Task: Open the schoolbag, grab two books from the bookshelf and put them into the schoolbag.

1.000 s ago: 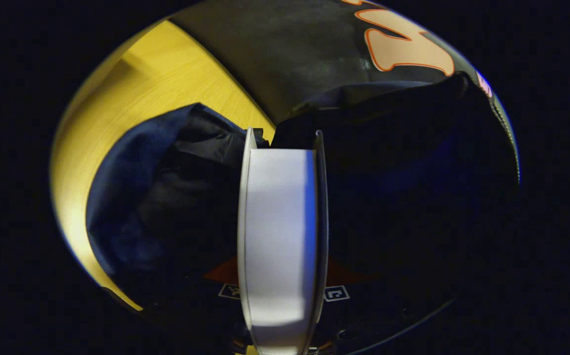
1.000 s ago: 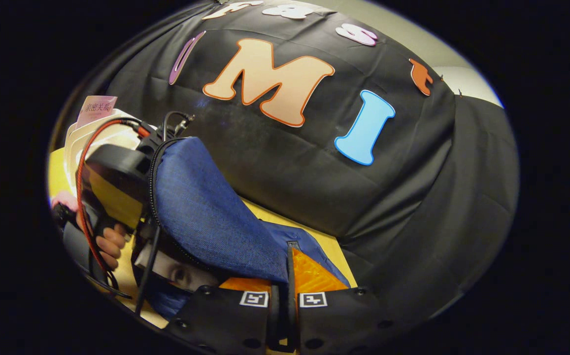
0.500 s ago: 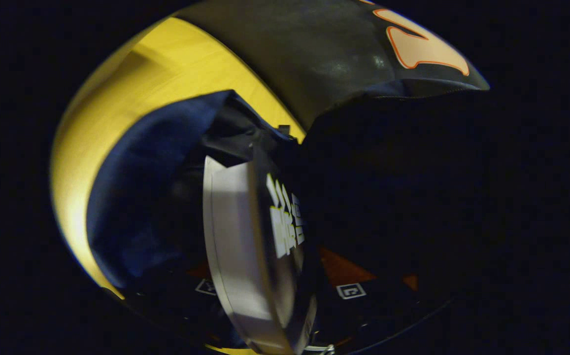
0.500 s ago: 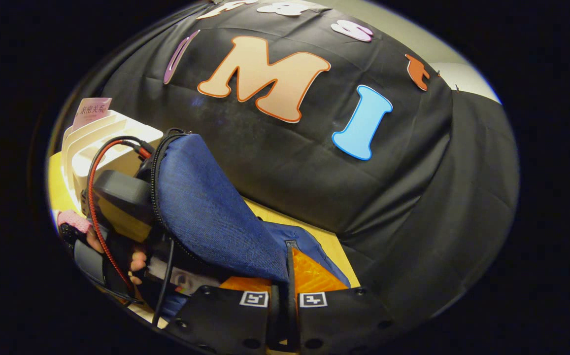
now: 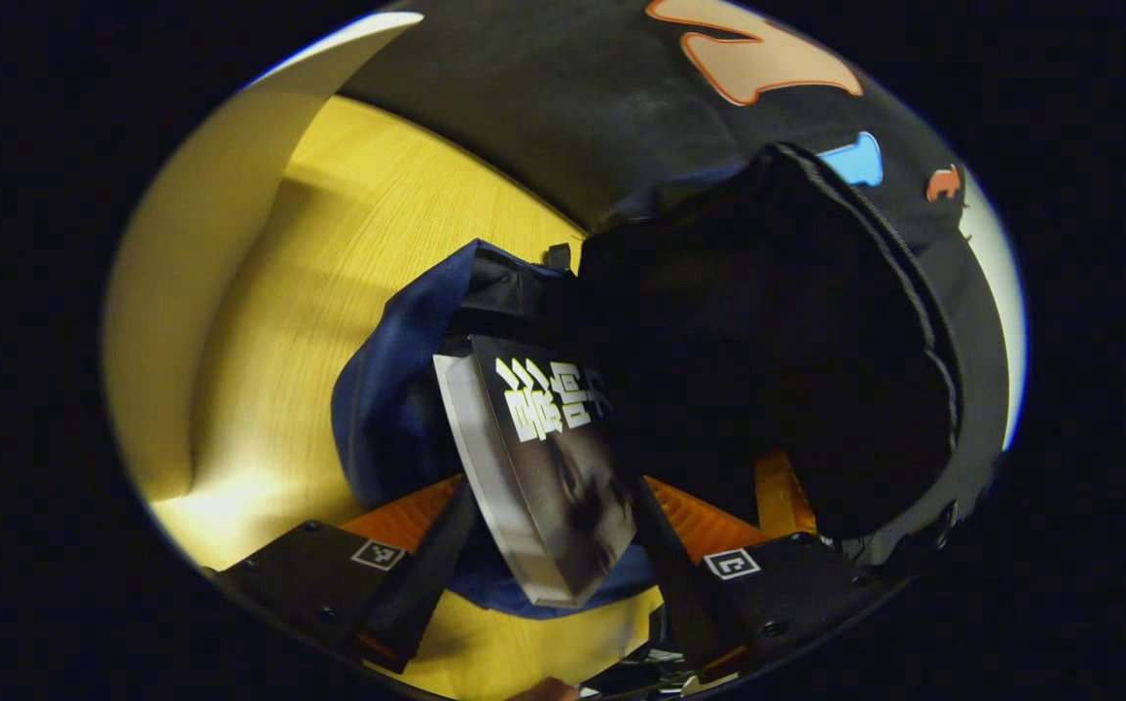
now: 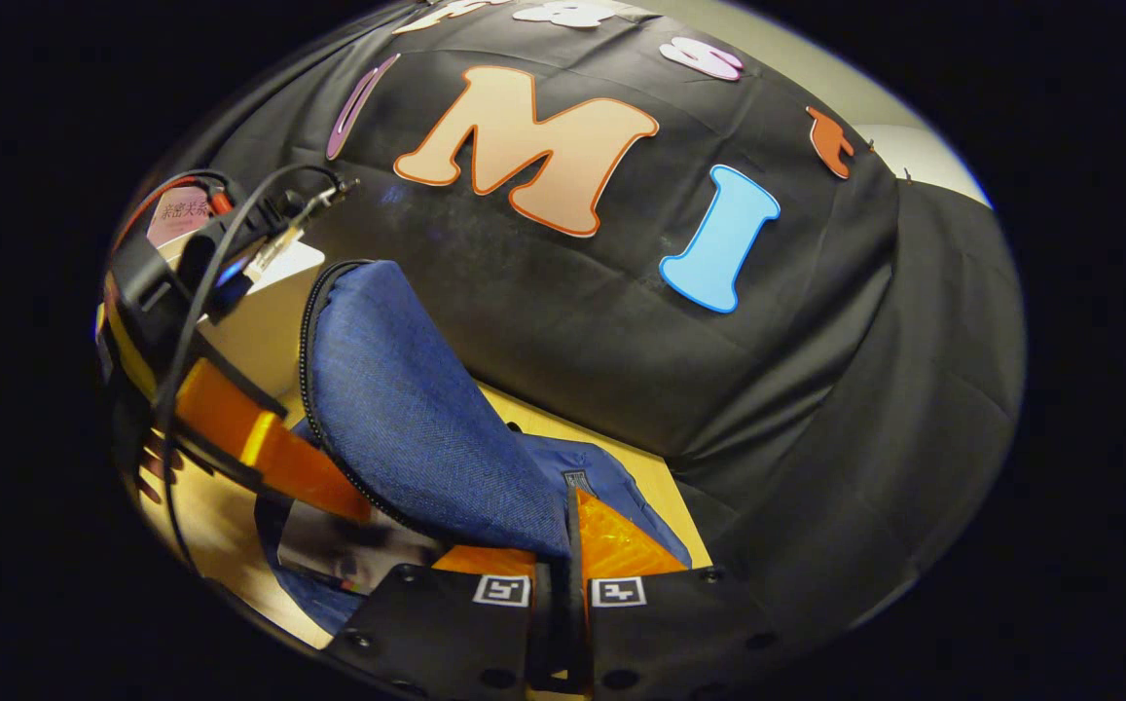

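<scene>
One book (image 5: 548,467) now lies loose in the schoolbag (image 5: 397,389), the left gripper (image 5: 563,570) having spread and drawn back. The right gripper (image 6: 558,584) still pinches the flap (image 6: 407,409) up; whether it is the first or second book, I cannot tell.

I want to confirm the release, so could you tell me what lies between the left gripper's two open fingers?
In the left gripper view, the dark-covered book lies there, leaning into the open blue fabric schoolbag.
</scene>
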{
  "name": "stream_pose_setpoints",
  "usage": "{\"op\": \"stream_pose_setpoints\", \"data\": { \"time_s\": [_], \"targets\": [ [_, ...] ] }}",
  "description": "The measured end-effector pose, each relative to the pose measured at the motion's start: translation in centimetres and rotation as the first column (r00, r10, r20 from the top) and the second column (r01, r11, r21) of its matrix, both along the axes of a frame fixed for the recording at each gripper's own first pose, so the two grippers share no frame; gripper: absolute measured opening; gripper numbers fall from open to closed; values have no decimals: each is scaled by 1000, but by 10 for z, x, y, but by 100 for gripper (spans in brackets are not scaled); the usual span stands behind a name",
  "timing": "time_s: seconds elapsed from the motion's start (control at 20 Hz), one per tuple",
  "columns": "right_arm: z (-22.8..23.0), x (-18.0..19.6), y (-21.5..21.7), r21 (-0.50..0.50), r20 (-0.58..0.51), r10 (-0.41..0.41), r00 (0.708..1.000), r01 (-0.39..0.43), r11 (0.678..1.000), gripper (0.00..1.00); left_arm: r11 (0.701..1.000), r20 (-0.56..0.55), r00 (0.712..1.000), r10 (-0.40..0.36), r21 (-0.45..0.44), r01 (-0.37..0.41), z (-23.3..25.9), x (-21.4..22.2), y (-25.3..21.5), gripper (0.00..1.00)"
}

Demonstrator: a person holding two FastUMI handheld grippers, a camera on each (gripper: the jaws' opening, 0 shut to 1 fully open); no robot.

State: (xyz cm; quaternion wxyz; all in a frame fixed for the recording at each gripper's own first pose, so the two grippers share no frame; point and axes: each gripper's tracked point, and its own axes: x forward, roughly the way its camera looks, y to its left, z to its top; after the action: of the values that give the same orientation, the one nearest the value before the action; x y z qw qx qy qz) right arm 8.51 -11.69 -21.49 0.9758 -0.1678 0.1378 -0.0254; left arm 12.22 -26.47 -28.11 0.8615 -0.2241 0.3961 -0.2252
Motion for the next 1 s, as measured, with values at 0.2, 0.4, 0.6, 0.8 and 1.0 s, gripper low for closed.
{"op": "stream_pose_setpoints", "data": {
  "time_s": [0.2, 0.4, 0.6, 0.8, 1.0],
  "targets": [
    [-2, -2, 3, -15, -13, 7, 1000, -7, 1000, 9, 996, 19, 997, -74, 56, 73, 29, -41, 2, 95],
    [-4, -2, 5, -36, -19, 11, 1000, -12, 999, 7, 985, 44, 990, -136, 114, 130, 74, -67, 29, 95],
    [-8, -4, 8, -66, -24, 22, 999, -24, 998, 9, 977, 28, 992, -124, 178, 118, 108, -74, 77, 95],
    [-10, -4, 9, -88, -26, 20, 999, -22, 996, 9, 973, 13, 998, -68, 220, 64, 155, -77, 137, 95],
    [-11, -3, 11, -107, -28, 13, 1000, -16, 994, 10, 949, 21, 1000, 15, 314, -21, 203, -73, 212, 95]
  ]
}}
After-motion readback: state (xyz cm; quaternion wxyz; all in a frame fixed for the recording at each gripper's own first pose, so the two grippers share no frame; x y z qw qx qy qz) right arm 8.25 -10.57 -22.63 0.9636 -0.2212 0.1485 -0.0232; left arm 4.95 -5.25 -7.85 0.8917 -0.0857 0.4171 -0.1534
